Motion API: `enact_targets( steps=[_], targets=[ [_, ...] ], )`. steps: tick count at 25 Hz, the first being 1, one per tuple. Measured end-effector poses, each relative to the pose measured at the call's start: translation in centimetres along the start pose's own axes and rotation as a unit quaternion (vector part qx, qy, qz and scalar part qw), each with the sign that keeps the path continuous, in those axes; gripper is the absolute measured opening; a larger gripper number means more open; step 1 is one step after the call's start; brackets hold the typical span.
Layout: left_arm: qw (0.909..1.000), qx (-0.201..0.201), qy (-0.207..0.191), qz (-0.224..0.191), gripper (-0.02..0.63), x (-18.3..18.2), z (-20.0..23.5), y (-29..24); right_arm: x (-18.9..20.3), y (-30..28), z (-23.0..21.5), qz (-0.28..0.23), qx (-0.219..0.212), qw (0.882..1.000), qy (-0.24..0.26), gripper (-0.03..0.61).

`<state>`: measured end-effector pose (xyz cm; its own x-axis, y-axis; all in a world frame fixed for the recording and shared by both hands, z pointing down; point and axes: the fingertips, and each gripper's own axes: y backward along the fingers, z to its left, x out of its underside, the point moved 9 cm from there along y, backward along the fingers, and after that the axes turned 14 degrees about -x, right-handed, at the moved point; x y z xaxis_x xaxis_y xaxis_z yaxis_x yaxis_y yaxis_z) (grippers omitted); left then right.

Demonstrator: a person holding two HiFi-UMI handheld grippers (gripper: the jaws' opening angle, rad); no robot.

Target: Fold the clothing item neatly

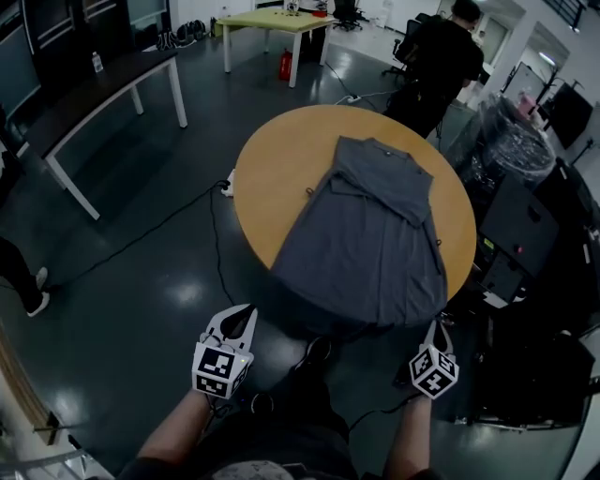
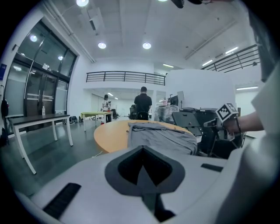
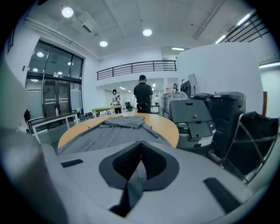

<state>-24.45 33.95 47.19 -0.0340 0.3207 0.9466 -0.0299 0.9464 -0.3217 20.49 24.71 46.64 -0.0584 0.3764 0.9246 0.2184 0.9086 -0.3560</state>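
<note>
**Fold not yet begun: grippers at the near edge of the worktop.** Nearest the viewer, the left gripper (image 1: 239,319) has its fingers clenched on nothing. It stands clear of the shirt (image 1: 366,244), whose hem (image 1: 356,323) hangs ahead of those fingers and to their right. The right gripper (image 1: 437,328) also has its fingers clenched. Their tips sit just beside the right corner of the hem, and no cloth can be made out between them.

Ahead of both pairs of fingers the shirt lies lengthways on the round worktop (image 1: 272,178), collar at the far end and lower part draped over the near edge. Some cloth near the shoulders looks layered, perhaps sleeves turned inward, though this cannot be told for certain. The body is at full length, so by this reading the main folds and the final squaring-up are all left to do.

The worktop is smooth, tan wood, bare to the left of the shirt. Below it is a dark glossy floor (image 1: 159,234) crossed by a cable (image 1: 178,220).

Further off:
- To the left of the fingers stands a long dark table (image 1: 103,89).
- To the right are dark equipment (image 1: 525,234) and a plastic-wrapped bundle (image 1: 511,141).
- Beyond the worktop stands a person in dark clothes (image 1: 436,66), facing away.
- A yellow-green table (image 1: 272,23) stands further back.
- A railed balcony (image 2: 124,77) and round ceiling lights (image 3: 147,32) close off the hall.
</note>
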Motion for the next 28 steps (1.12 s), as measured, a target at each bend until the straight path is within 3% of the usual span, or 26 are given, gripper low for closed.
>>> enact_targets(
  steps=[5, 11, 15, 20, 26, 28],
  targets=[
    [0.9998, 0.008, 0.015, 0.014, 0.008, 3.0, 0.1, 1.8, 7.0, 3.6, 1.8, 0.047, -0.004, 0.997, -0.053, -0.006],
    [0.9988, 0.036, -0.023, 0.022, 0.008, 5.6, -3.0, 0.0, 11.0, 3.6, 2.5, 0.030, -0.011, 0.998, -0.059, -0.006],
    [0.9983, 0.030, -0.033, 0.036, 0.008, 8.3, -4.7, -2.5, 14.4, 1.6, 2.0, 0.037, -0.027, 0.998, -0.053, -0.006],
    [0.9986, 0.003, -0.039, 0.036, 0.008, 12.0, -5.8, -5.7, 18.4, -0.8, -1.0, 0.059, -0.033, 0.997, -0.023, -0.005],
    [0.9969, -0.001, -0.072, 0.031, 0.011, 17.0, -6.7, -10.6, 22.6, -4.5, -8.0, 0.061, -0.026, 0.996, -0.053, 0.063],
    [0.9968, -0.005, -0.074, 0.031, 0.073, 18.4, -7.1, -12.3, 23.5, -5.6, -9.8, 0.054, -0.026, 0.997, -0.058, 0.087]
  ],
)
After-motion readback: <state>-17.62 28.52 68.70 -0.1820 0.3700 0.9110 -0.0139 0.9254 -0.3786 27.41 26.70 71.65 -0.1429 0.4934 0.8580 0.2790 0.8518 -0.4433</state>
